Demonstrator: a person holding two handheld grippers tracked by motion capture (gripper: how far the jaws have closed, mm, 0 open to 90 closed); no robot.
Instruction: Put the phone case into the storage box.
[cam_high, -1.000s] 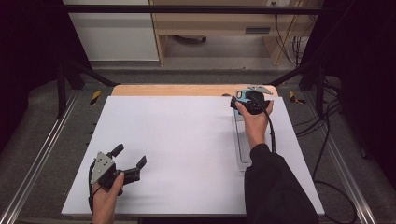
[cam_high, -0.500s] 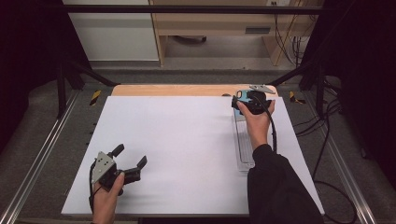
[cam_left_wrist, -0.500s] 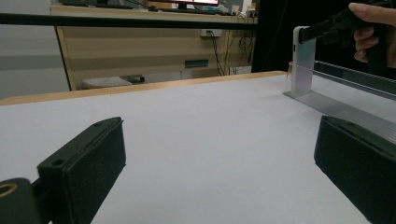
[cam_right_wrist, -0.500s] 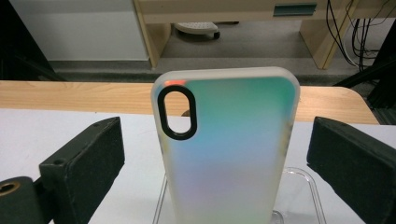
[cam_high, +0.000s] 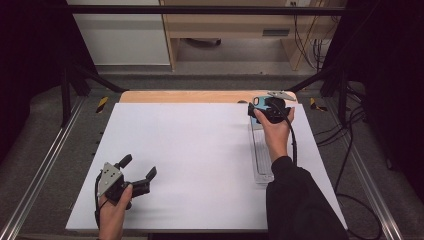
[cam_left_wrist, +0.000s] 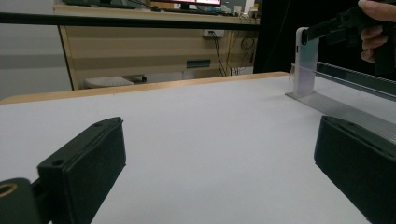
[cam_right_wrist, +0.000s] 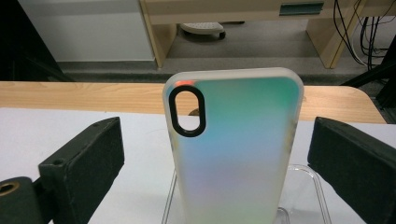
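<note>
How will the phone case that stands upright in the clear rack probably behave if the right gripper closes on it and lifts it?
The phone case looks thin and hollow, so it is probably very light and may flex when squeezed. Its frosted, smooth surface could slip between the pads. It stands tall and narrow in the clear rack, so a push off-centre from the open right gripper would likely tip it.

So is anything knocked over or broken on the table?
Nothing stands out. The phone case stands upright at the far end of the clear rack, with no cracks that I can see. The right gripper is open, its fingers apart on either side of the case. The left gripper rests open on the white table.
</note>
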